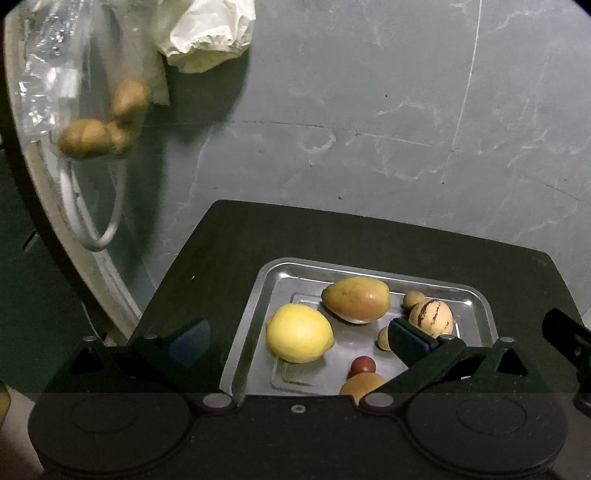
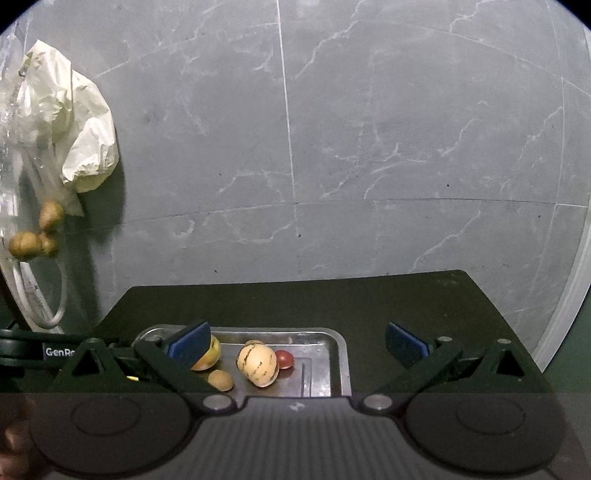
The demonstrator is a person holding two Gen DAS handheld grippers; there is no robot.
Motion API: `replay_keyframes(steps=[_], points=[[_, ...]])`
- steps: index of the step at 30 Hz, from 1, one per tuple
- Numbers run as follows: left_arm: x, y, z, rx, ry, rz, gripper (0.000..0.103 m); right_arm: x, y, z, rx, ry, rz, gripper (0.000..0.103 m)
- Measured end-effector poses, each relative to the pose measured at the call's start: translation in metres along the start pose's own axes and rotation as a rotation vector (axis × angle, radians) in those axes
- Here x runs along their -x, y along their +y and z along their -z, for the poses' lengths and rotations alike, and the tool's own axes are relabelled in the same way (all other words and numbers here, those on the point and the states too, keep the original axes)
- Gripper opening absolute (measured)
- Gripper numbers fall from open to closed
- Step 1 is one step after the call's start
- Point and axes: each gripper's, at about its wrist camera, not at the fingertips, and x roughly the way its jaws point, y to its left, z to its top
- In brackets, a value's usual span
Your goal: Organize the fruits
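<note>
A steel tray (image 1: 255, 295) sits on a dark table (image 1: 221, 251) and holds a yellow lemon (image 1: 299, 333), a mango (image 1: 356, 300), a striped cream melon (image 1: 431, 316), a small red fruit (image 1: 362, 365), an orange fruit (image 1: 360, 384) and small tan fruits (image 1: 413, 298). My left gripper (image 1: 299, 339) hangs open over the tray's near side, the lemon showing between its fingers. In the right wrist view my right gripper (image 2: 295, 345) is open and holds nothing above the tray (image 2: 341, 354); the striped melon (image 2: 258, 363), red fruit (image 2: 284, 359) and a tan fruit (image 2: 220, 379) lie below it.
A clear plastic bag (image 1: 55, 74) with brown fruits (image 1: 96, 133) hangs at the left beside a crumpled white bag (image 1: 210, 33) against a grey marble wall (image 1: 369, 110). The other gripper's black body (image 2: 33, 350) shows at the left in the right wrist view.
</note>
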Motion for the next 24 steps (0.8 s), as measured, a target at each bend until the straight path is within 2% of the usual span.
replay_keyframes(steps=[15, 24], points=[[0.041, -0.009, 0.027, 0.017, -0.036, -0.059, 0.102, 0.033, -0.009, 0.009, 0.008, -0.028, -0.079, 0.103], [0.053, -0.009, 0.043, 0.022, -0.017, -0.088, 0.102, 0.040, -0.010, 0.016, 0.008, -0.003, -0.109, 0.103]])
